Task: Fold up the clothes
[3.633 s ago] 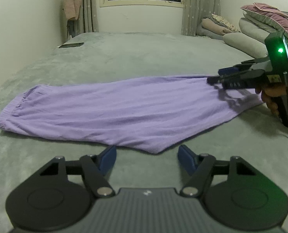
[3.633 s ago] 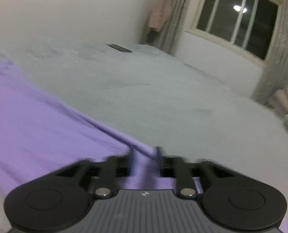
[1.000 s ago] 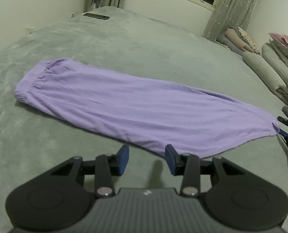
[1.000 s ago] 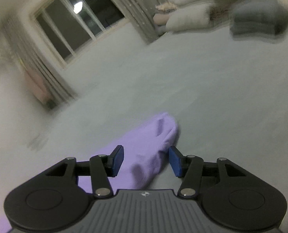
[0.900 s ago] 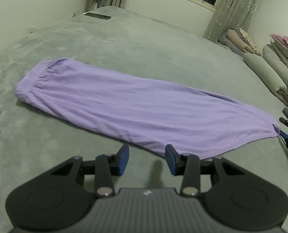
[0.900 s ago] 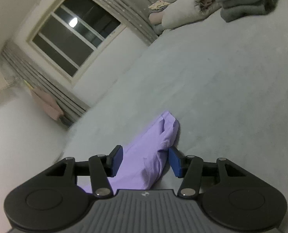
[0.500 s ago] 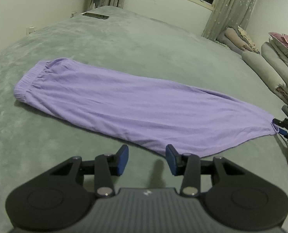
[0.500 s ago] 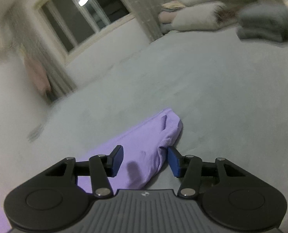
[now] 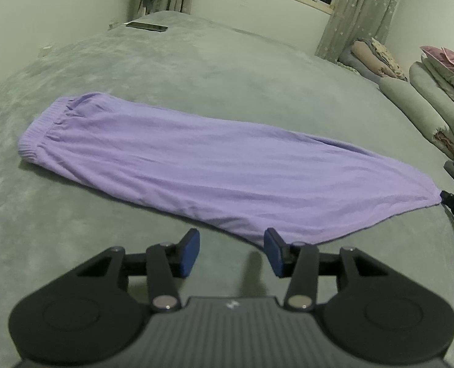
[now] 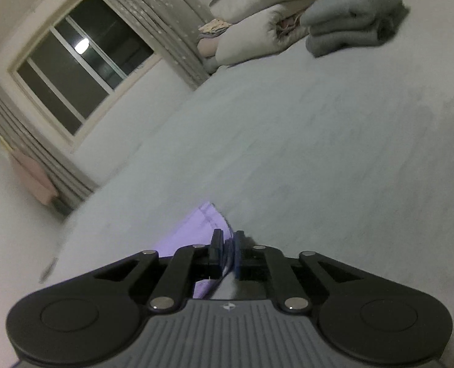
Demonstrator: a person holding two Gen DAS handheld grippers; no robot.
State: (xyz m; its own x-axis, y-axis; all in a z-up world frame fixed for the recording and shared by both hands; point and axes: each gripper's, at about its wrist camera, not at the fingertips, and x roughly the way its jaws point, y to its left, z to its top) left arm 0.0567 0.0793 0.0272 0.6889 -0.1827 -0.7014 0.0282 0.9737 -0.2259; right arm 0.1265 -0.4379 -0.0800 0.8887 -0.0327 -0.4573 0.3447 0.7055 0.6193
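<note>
One garment: purple pants (image 9: 196, 171), soft knit, lying flat and long across the grey plush bed cover (image 9: 227, 70), ribbed elastic waistband (image 9: 40, 135) at the far left end, hem tapering to a point at the right edge of your left view. Two grippers. Your left gripper (image 9: 231, 253) is spread wide, blue pads (image 9: 190, 253) apart and gripping nothing, hovering just short of the pants' near edge; the right pad sits about at the cloth's edge, contact unclear. Your right gripper (image 10: 226, 253) is clenched on the pants' hem corner (image 10: 207, 217), purple cloth pinched between the two narrow pads with a fold poking out in front. In the left view that gripper is mostly cut off by the frame, only black tips and a bit of your hand showing at the hem. One dark flat phone (image 9: 146, 26) near the bed's far left corner. One folded grey blanket (image 10: 354, 20), thick and rolled-looking, next to a pile of pillows and quilts (image 10: 251, 27); count of the pile hard to make out. One dark window (image 10: 83, 70) with patterned curtains; pink cloth hanging beside it is blurred.
</note>
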